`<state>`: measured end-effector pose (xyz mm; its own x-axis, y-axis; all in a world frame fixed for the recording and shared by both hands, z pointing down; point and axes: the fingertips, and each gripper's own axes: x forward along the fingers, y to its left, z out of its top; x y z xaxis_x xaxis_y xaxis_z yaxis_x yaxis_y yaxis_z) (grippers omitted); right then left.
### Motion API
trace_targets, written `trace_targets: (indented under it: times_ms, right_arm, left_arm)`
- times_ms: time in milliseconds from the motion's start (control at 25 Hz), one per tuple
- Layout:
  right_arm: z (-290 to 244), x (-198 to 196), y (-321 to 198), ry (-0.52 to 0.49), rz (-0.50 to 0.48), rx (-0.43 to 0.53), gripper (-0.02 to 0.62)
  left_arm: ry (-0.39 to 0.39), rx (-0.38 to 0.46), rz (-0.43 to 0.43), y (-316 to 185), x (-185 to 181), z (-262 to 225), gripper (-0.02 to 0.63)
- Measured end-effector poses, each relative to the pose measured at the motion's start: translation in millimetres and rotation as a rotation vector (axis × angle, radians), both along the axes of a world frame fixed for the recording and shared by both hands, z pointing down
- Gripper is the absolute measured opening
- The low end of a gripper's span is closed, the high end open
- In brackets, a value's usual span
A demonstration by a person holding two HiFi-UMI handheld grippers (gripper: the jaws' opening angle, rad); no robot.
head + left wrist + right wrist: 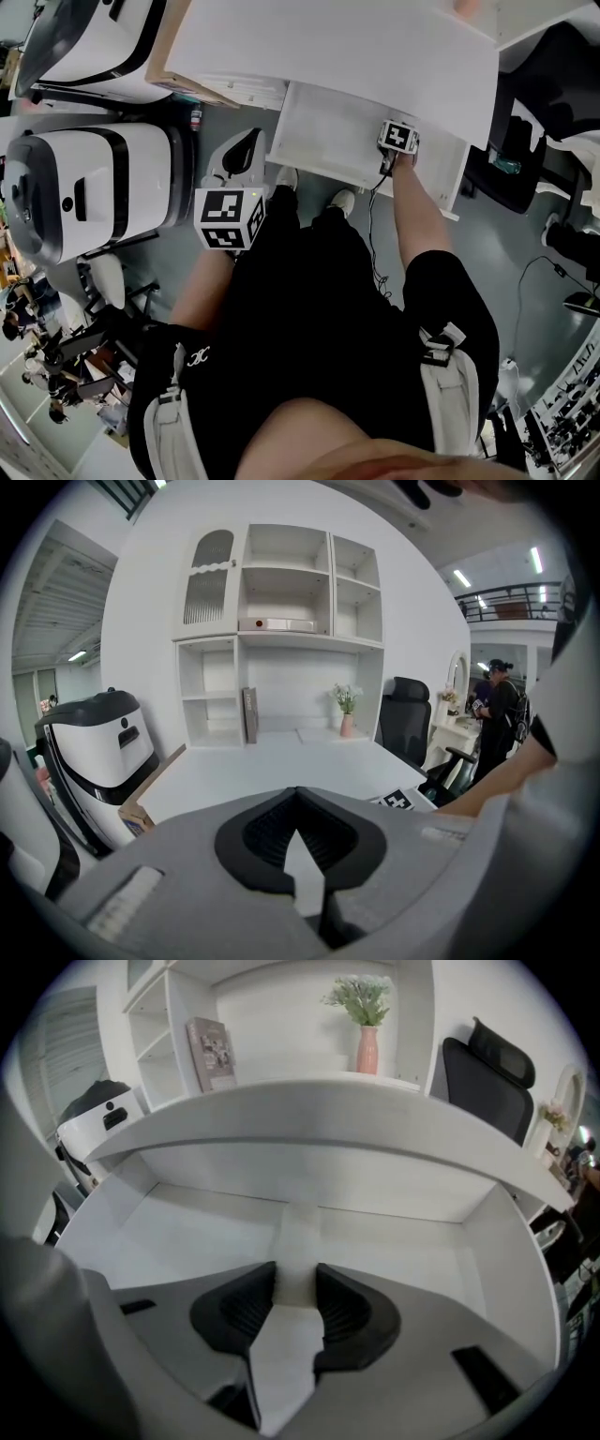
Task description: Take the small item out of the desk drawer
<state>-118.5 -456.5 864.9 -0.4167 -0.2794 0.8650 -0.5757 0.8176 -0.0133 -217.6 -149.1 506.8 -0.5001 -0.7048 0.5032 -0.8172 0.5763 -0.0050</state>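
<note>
The white desk drawer stands pulled out under the desktop. My right gripper reaches into its right part. In the right gripper view a small white block lies on the drawer floor, its near end between the two black pads, which press on its sides; the right gripper is shut on it. My left gripper hangs beside the person's left leg, away from the drawer. In its own view the left gripper has its pads meeting with nothing between them.
The white desktop overhangs the drawer's back. Large white-and-black machines and a cardboard box stand to the left. A black office chair is at the right. A shelf unit with a book and a vase rises behind the desk.
</note>
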Motion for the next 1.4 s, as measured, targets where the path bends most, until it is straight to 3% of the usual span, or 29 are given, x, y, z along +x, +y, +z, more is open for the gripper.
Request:
trace_targets:
  times_ms: [360,600,1120,1280,1400]
  right_arm:
    - [-34.0,-3.6,61.0,0.029,-0.465,0.107,0.124]
    - [-77.6,-6.4,98.2,-0.053,-0.607,0.152,0.118]
    - [-289.9,-30.3,125.2,-0.570,-0.435,0.334,0.112]
    - [-354.4,-21.4,109.6,-0.684,-0.334,0.429,0.112]
    - [-401.2,-4.7,92.6,-0.764,-0.206,0.494,0.112]
  left_arm:
    - [0.022,0.048,0.035,-11.6,2.9,0.5,0.014]
    - [0.037,0.104,0.066,-21.8,2.0,-6.4,0.015]
    - [0.061,0.214,0.200,-60.7,0.8,-30.4,0.015]
    - [0.030,0.247,0.261,-80.5,-0.3,-47.2,0.015]
    - [0.009,0.270,0.307,-95.0,0.7,-61.0,0.015]
